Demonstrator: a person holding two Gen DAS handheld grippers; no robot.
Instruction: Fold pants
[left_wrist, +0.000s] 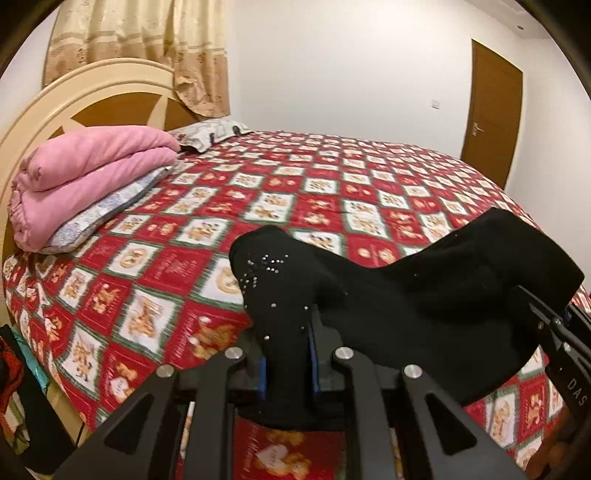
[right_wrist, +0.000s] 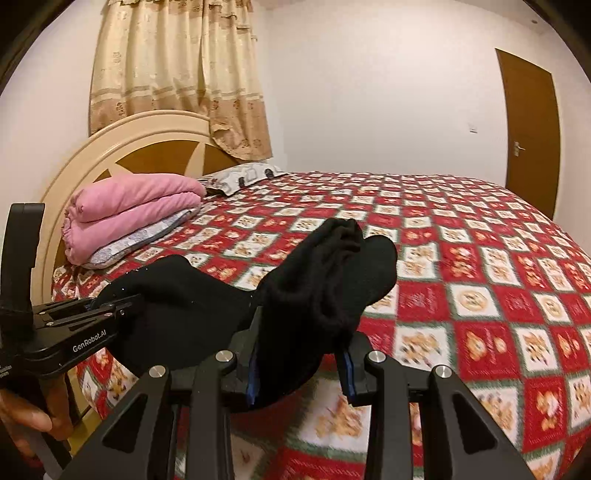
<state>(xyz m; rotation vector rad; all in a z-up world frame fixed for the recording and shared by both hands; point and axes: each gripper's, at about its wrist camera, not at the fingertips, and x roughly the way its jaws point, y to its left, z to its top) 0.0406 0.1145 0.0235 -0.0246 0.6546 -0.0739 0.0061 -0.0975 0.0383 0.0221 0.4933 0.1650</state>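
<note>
Black pants (left_wrist: 424, 306) with small shiny studs hang in the air above the bed, stretched between both grippers. In the left wrist view my left gripper (left_wrist: 286, 354) is shut on one bunched end, with cloth pinched between its blue pads. My right gripper (left_wrist: 554, 325) grips the other end at the right edge. In the right wrist view the pants (right_wrist: 325, 280) bulge up out of my right gripper (right_wrist: 301, 362), which is shut on a thick bunch. The left gripper (right_wrist: 110, 302) shows at the left, held by a hand (right_wrist: 26, 424).
The bed carries a red and white checked cover (left_wrist: 295, 192). A folded pink blanket (left_wrist: 92, 173) on a pale pillow lies by the cream headboard (left_wrist: 110, 85). Another pillow (left_wrist: 210, 133) lies at the far corner. A curtain (right_wrist: 177, 74) and a brown door (right_wrist: 532, 129) stand behind.
</note>
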